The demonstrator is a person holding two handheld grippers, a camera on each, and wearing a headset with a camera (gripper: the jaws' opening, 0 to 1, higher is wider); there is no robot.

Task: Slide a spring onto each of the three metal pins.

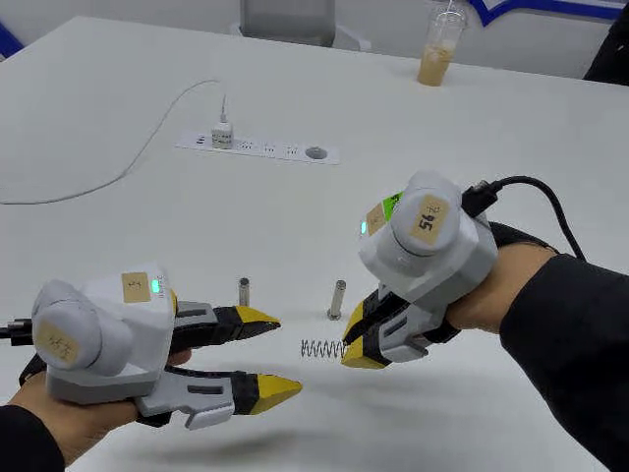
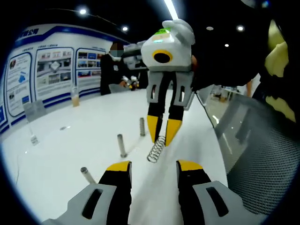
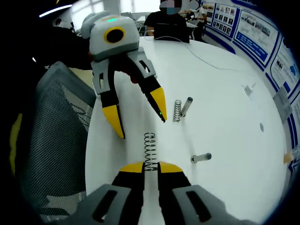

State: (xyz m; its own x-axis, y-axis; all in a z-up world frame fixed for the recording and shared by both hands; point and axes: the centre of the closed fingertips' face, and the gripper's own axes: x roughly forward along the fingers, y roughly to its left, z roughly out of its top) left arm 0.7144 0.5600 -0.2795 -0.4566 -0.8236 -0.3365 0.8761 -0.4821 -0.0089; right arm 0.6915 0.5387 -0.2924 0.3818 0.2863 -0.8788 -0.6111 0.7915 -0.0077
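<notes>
Surface (image 1: 118,98), white, smooth and matte, takes up most of the head view; far back on it lie a flat white power strip (image 1: 257,147) and a clear cup (image 1: 439,49) of tan drink.

The left gripper (image 1: 267,354), a grey-white shell with black jaws ending in yellow wedge tips, sits low at the near left with its jaws spread wide and nothing between them. The right gripper (image 1: 346,346), built the same way, tilts down from the right. Its jaws are pressed together on one end of the spring (image 1: 321,348).

Two of the pins show in the head view: short, dull metal cylinders standing upright on the surface. One (image 1: 337,300) is just behind the right gripper's tips. The other (image 1: 244,292) is just behind the left gripper's upper jaw. The left gripper view shows three pins in a line.

The spring is a thin coil of bare wire. Its long axis lies level and runs sideways, and its free end points at the gap in the left gripper, a little short of the tips. Whether it touches the surface I cannot tell. In the right gripper view it reaches straight ahead from the pinching tips.

A second spring (image 3: 177,111) of the same wire stands just beside a pin.
</notes>
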